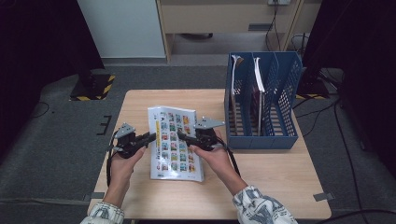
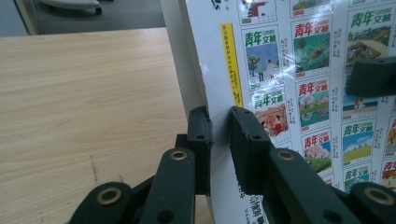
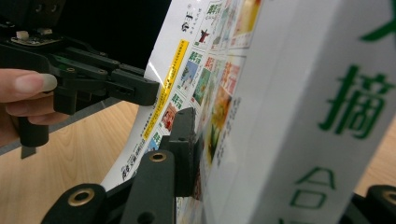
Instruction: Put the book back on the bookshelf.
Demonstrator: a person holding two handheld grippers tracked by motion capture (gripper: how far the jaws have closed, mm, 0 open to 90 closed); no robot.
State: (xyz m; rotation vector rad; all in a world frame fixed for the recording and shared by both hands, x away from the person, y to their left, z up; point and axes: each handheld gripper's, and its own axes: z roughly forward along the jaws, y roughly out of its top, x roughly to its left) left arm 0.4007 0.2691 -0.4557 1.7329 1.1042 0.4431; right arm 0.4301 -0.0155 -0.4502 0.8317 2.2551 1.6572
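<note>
Both tools pinch the magazine [image 1: 175, 142]; right tool [image 1: 187, 138]'s far pad hidden.

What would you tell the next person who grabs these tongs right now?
Left tongs: shut on the magazine, clamping its left edge.
Right tongs: shut on the magazine's right edge, which sits thick between the jaws in the right gripper view.
The magazine is over the wooden table, in front of the person. The blue file rack stands at the table's right, with two books already upright in its slots.
Done: both edges gripped.
Left: probably stand the magazine up and slide it into a free slot.
</note>
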